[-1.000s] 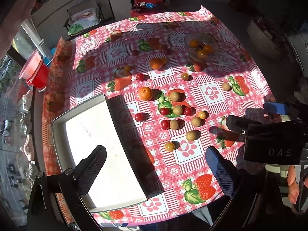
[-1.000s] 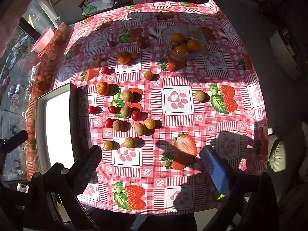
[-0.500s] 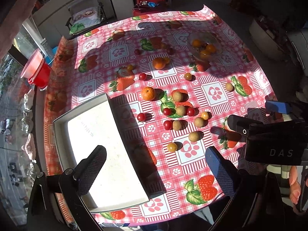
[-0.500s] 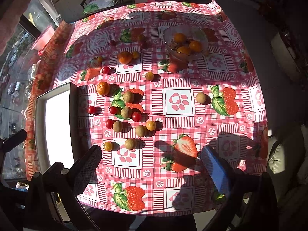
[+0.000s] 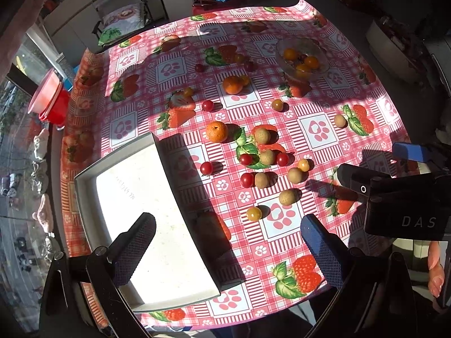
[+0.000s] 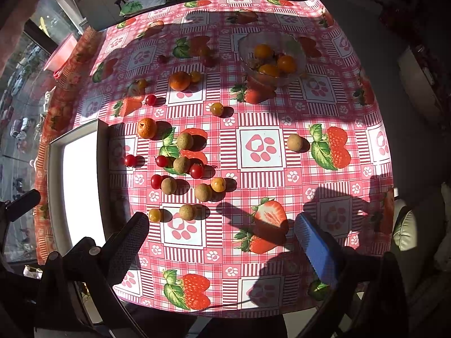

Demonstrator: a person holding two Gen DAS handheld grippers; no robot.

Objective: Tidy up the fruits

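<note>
left wrist view: my left gripper (image 5: 227, 235) spread wide above the white tray (image 5: 118, 169)'s near end, holding nothing. right wrist view: my right gripper (image 6: 221, 236) equally wide over the checked tablecloth (image 6: 324, 112). loose fruits (image 6: 181, 166) lie just beside the tray; glass bowl (image 6: 272, 56) sits at the far side with oranges inside.

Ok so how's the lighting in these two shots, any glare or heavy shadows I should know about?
Left wrist view: hard sun blows the white tray nearly featureless; its wall throws a dark band onto the tablecloth. Right wrist view: tray also washed out, claw shadows cross the near cloth, and the glass bowl sits in shade. Both views bend at the edges and go dark in the corners.
</note>
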